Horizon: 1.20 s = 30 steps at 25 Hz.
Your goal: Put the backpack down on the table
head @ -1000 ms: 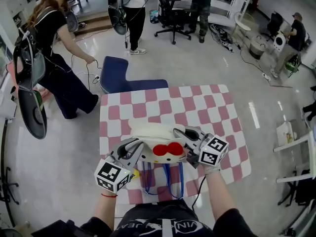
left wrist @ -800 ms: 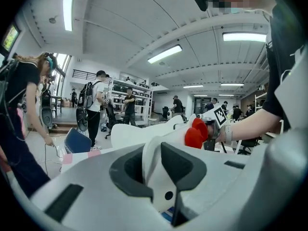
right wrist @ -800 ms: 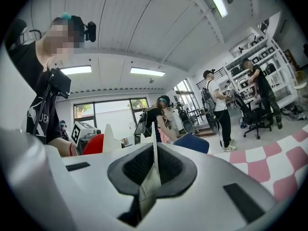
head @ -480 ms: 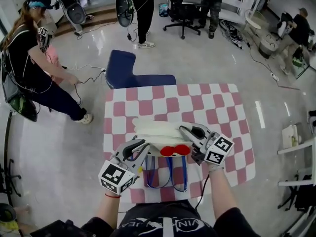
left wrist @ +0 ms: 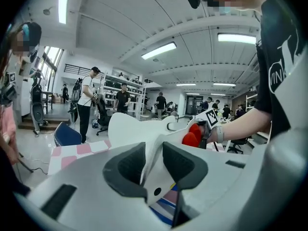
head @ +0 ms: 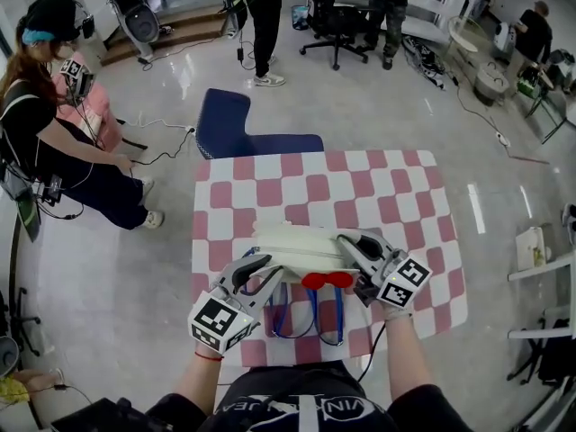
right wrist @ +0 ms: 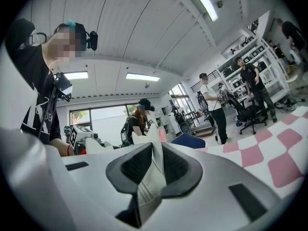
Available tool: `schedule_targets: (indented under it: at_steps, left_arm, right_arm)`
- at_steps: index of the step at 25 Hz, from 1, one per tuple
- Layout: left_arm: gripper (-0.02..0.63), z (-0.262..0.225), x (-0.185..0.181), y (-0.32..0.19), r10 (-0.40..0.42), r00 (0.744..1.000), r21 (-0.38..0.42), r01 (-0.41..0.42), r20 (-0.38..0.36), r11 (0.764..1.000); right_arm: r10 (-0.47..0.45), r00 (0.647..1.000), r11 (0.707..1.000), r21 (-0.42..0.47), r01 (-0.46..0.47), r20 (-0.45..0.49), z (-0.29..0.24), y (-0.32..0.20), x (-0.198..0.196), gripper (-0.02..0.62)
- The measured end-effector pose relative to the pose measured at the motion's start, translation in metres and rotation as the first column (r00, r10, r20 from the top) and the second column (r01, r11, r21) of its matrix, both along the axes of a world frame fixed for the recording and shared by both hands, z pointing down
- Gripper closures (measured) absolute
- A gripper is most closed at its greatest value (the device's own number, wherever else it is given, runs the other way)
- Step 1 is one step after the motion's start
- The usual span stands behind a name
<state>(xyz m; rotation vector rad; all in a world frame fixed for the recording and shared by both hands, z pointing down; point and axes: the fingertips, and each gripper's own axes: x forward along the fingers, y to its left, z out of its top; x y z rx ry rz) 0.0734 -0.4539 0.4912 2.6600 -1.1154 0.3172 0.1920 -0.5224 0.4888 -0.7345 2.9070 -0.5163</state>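
Head view: the white backpack [head: 292, 244] lies on the checked table [head: 270, 187], in the lower middle of the frame. The left gripper [head: 263, 275] is at its left end and the right gripper [head: 349, 248] at its right.

Left gripper view: the jaws, just opening, stand spread around a white flap of the backpack.

Right gripper view: the jaws, also just opening, are narrowly apart. Thin fabric stands between them, seemingly no longer squeezed.

White backpack [head: 292, 244] on checkered table [head: 396, 187]

Glossy floor [head: 378, 106], office chair [head: 328, 21], ceiling striplights [left wrist: 159, 50]
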Motion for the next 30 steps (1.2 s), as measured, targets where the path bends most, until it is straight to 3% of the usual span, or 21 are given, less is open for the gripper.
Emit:
schedule_targets:
  at_steps: [4, 9, 15, 21, 23, 27, 30]
  left_arm:
    - [0.495, 0.000, -0.004, -0.010, -0.011, 1.000, -0.016, 0.011, -0.014, 1.000]
    - [0.461, 0.001, -0.014, -0.003, -0.052, 0.998, -0.032, 0.053, 0.033, 0.998]
    - [0.443, 0.005, -0.025, 0.017, -0.096, 0.995, -0.037, 0.097, 0.026, 0.995]
    - [0.442, 0.006, -0.027, 0.028, -0.086, 0.996, -0.050, 0.088, 0.038, 0.995]
    - [0.442, 0.007, -0.027, 0.032, -0.084, 0.995, -0.048, 0.087, 0.056, 0.995]
    - [0.443, 0.003, -0.029, 0.042, -0.082, 0.995, -0.034, 0.084, 0.065, 0.996]
    - [0.450, 0.001, -0.033, 0.046, -0.092, 0.994, -0.029, 0.094, 0.063, 0.995]
  right_arm:
    - [0.051, 0.999, 0.998, -0.026, -0.051, 0.016, 0.000, -0.010, 0.003, 0.531]
    - [0.096, 0.994, 0.994, -0.053, -0.094, 0.048, -0.007, -0.002, 0.012, 0.511]
    - [0.178, 0.974, 0.983, -0.071, -0.169, 0.143, -0.016, 0.022, 0.044, 0.471]
    - [0.268, 0.962, 0.963, -0.015, -0.268, 0.055, -0.020, 0.040, 0.062, 0.471]
    - [0.319, 0.948, 0.947, 0.029, -0.319, 0.019, -0.025, 0.047, 0.068, 0.481]
    - [0.387, 0.921, 0.917, 0.088, -0.390, 0.043, -0.050, 0.070, 0.075, 0.577]
    - [0.388, 0.921, 0.914, 0.112, -0.390, 0.042, -0.062, 0.089, 0.069, 0.594]
